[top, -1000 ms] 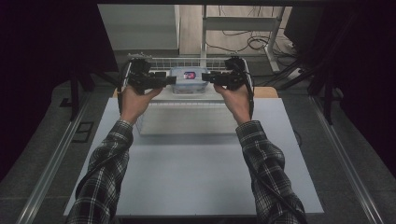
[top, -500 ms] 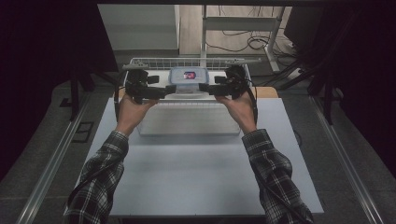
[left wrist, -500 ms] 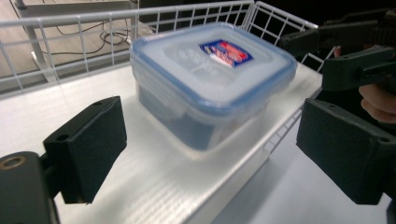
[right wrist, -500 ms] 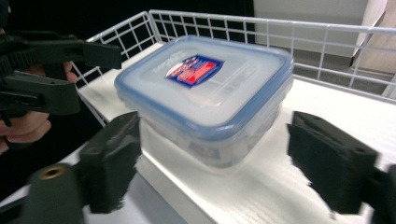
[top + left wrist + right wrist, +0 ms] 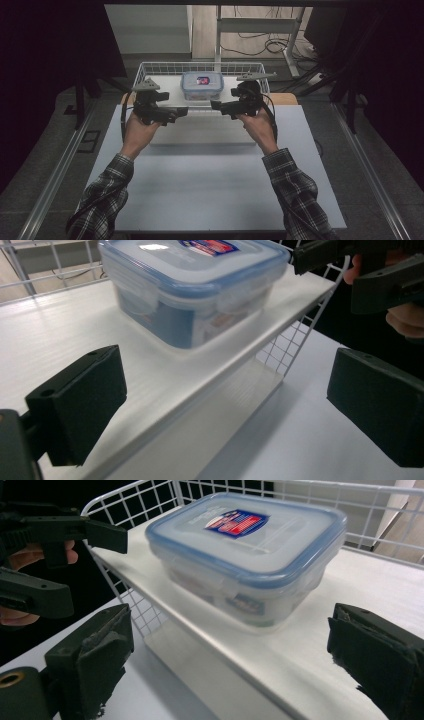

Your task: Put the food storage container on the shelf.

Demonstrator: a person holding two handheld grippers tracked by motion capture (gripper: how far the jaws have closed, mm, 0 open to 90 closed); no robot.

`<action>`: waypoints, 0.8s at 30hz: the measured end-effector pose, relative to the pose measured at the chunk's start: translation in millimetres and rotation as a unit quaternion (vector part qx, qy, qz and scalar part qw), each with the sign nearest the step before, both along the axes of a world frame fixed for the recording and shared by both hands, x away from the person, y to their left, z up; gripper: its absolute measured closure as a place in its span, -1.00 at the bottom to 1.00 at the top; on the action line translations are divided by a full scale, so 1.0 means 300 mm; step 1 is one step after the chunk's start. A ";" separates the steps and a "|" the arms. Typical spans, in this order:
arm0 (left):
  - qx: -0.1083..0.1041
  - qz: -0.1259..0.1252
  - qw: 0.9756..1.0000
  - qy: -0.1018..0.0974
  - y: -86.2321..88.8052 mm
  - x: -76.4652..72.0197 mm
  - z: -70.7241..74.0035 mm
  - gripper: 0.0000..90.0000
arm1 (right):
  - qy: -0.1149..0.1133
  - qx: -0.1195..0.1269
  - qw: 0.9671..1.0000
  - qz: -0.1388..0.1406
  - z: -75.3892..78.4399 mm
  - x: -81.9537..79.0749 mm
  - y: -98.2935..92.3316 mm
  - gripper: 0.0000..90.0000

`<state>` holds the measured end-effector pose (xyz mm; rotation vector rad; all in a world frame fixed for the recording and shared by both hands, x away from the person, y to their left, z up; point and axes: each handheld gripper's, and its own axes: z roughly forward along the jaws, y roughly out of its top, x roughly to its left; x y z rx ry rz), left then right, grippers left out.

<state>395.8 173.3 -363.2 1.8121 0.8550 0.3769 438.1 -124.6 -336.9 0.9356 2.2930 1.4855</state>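
A person in plaid sleeves stands at a white table (image 5: 210,190), holding a black gripper in each hand, both raised just in front of a white wire basket (image 5: 150,67) at the table's far edge. The left gripper (image 5: 184,111) and the right gripper (image 5: 214,105) point inward toward each other, tips near but apart, with a gap between them. Inside the basket, on a white shelf board (image 5: 60,340), sits a clear plastic food container (image 5: 201,86) with a blue-rimmed snap lid and a red and blue label on top — it stands upright, lid closed, near the front edge of the board. In the left gripper view, that gripper's two black jaws are spread wide with nothing between them, the container (image 5: 195,285) beyond and above them, and the other gripper (image 5: 370,270) at the upper right. In the right gripper view, its jaws are likewise spread wide and empty — the container (image 5: 250,555) sits just ahead between them, untouched, with the other gripper (image 5: 60,535) at the left.
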 end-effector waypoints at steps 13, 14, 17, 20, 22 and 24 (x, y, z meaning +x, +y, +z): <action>-0.010 -0.026 1.000 -0.007 -0.013 -0.081 -0.031 -0.95 | -0.012 -0.016 1.000 0.017 -0.027 -0.090 0.013 -0.95; -0.008 -0.028 1.000 -0.009 -0.016 -0.087 -0.034 -0.95 | -0.013 -0.016 1.000 0.019 -0.028 -0.096 0.014 -0.96; -0.007 -0.030 0.999 -0.018 -0.026 -0.106 -0.045 -0.95 | -0.021 -0.017 0.999 0.023 -0.036 -0.119 0.020 -0.98; -0.003 -0.031 0.999 -0.022 -0.032 -0.124 -0.056 -0.95 | -0.027 -0.020 0.999 0.027 -0.045 -0.142 0.026 -1.00; -0.002 -0.035 0.999 -0.021 -0.034 -0.133 -0.064 -0.95 | -0.031 -0.023 0.999 0.031 -0.052 -0.156 0.029 -1.00; 0.001 -0.040 0.999 -0.022 -0.035 -0.145 -0.074 -0.96 | -0.035 -0.027 0.998 0.035 -0.059 -0.168 0.031 -1.00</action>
